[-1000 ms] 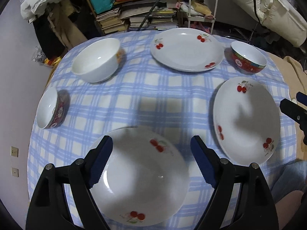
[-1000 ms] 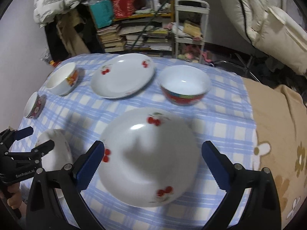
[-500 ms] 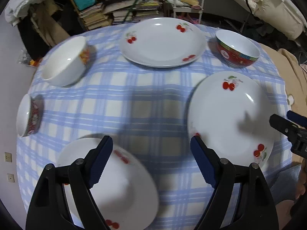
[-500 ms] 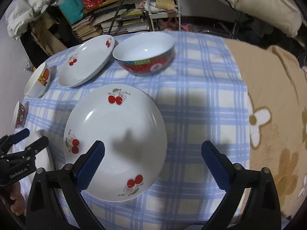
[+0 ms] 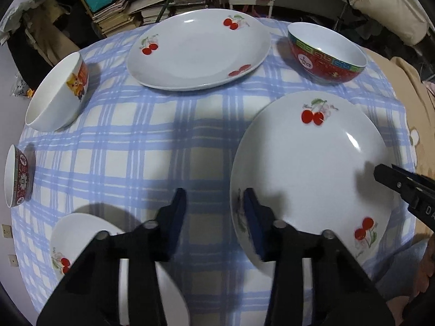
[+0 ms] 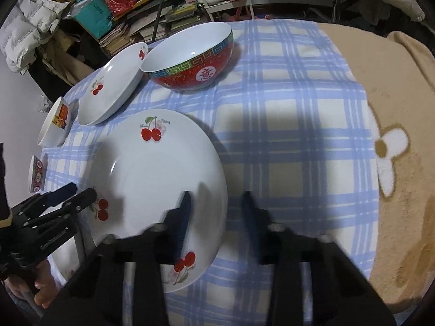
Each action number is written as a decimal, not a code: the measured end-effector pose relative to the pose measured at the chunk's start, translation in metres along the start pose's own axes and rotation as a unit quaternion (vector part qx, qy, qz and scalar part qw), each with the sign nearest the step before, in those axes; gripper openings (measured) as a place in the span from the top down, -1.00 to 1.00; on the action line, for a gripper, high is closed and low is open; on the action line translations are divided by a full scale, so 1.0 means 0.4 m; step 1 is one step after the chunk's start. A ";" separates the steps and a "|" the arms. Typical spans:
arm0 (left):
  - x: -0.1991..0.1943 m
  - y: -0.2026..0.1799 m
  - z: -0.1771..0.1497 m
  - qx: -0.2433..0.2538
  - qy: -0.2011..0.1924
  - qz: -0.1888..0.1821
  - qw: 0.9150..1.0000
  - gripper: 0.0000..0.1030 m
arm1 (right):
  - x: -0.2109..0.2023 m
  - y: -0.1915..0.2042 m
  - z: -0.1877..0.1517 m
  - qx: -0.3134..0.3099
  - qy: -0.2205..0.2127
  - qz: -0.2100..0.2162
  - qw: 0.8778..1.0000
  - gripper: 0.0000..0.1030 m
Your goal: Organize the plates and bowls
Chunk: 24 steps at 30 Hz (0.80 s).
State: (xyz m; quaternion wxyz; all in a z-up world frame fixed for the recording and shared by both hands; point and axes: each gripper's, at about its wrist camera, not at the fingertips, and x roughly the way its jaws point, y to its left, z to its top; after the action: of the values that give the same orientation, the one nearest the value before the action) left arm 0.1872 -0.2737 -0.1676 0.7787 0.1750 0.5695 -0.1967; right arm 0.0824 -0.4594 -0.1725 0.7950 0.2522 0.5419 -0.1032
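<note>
A white cherry plate (image 5: 312, 168) lies on the checked tablecloth; it also shows in the right wrist view (image 6: 155, 187). My left gripper (image 5: 214, 212) is partly open, empty, its jaws astride that plate's left rim. My right gripper (image 6: 216, 212) is partly open, empty, astride the plate's right rim. A second cherry plate (image 5: 198, 49) lies at the back. A third (image 5: 81, 233) lies near left, under my left gripper. A red bowl (image 5: 326, 54) stands back right. A white bowl (image 5: 58, 95) and a small red bowl (image 5: 17, 179) stand at the left.
The round table with the blue checked cloth (image 5: 152, 146) drops off at its edges. A beige flowered blanket (image 6: 394, 135) covers the right side. Shelves with books and clutter (image 5: 136, 8) stand behind the table.
Both grippers have moved in on the right-hand cherry plate and narrowed their jaws around its opposite rims. The left gripper has left the near-left plate.
</note>
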 end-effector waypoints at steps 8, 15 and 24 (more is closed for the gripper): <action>0.036 0.005 0.023 -0.028 0.017 -0.047 0.998 0.53 | -0.003 0.006 0.001 -0.016 -0.010 0.006 1.000 0.67; 0.054 0.008 0.032 -0.042 0.021 -0.061 0.997 0.63 | 0.003 0.008 0.004 -0.021 -0.010 0.014 1.000 0.66; 0.071 0.022 0.040 -0.036 0.025 -0.071 0.997 0.61 | 0.023 0.006 0.004 -0.023 0.006 0.016 1.000 0.69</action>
State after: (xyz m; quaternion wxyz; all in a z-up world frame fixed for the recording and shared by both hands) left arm 0.2125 -0.2771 -0.1897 0.7544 0.1113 0.6060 -0.2264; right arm 0.0885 -0.4570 -0.1799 0.7986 0.2437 0.5450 -0.0764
